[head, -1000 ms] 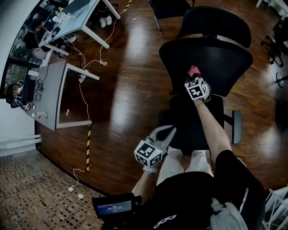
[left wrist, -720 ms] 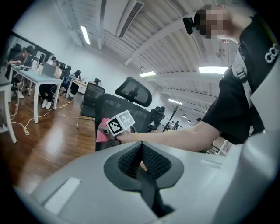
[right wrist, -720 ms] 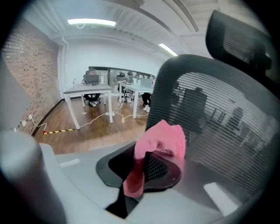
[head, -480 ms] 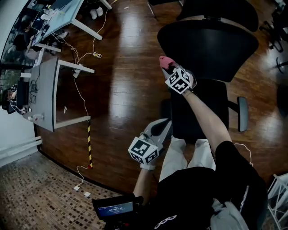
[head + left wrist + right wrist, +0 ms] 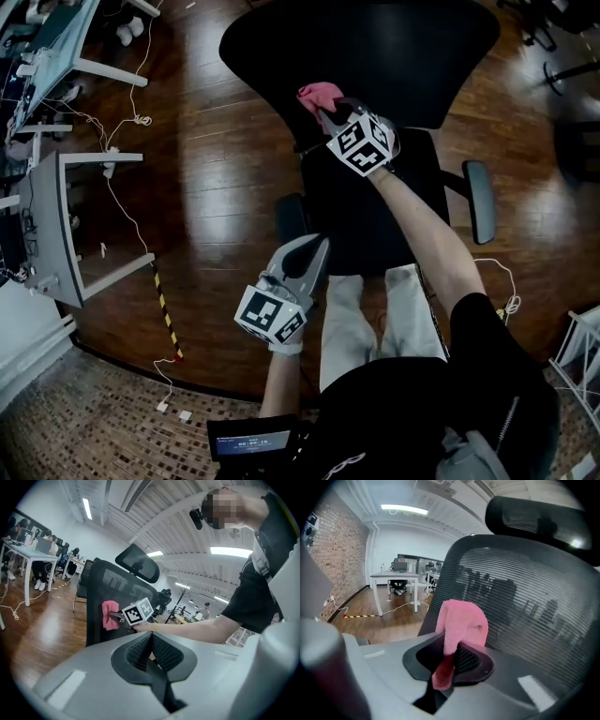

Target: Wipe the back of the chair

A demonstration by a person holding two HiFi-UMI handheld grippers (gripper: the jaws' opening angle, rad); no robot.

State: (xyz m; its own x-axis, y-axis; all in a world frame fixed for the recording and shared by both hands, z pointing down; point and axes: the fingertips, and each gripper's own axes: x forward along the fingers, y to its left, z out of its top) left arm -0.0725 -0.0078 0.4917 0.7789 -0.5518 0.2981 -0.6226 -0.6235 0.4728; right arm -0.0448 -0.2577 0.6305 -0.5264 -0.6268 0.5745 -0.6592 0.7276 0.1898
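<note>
Since a second ago the cloth [image 5: 317,94] has gone from the lower middle of the chair back [image 5: 394,47] to left of its middle, the right gripper [image 5: 328,114] going with it. The head camera has swung too, so the back now fills the top of the head view. The left gripper [image 5: 314,251] stays low by the person's left thigh. In the right gripper view the right gripper [image 5: 450,660] is clamped on the pink cloth [image 5: 461,618]. A fold stands up out of the jaws against the dark mesh of the back [image 5: 529,597], and a tail hangs down between them. The headrest [image 5: 543,517] is above. In the left gripper view the left gripper [image 5: 151,645] has its jaws closed together with nothing in them. The cloth [image 5: 110,615] shows beyond, at the near edge of the back [image 5: 96,588]. The floor [image 5: 216,187] is glossy dark wood planks. White-framed desks [image 5: 56,216] stand at the left with cables trailing from them. Striped tape [image 5: 164,314] runs down toward a patterned strip at the bottom. The seat [image 5: 375,220] lies below the back, with an armrest [image 5: 480,202] on its right. Bare floor lies between chair and desks. Dark chair legs [image 5: 562,70] sit near the top right corner.
</note>
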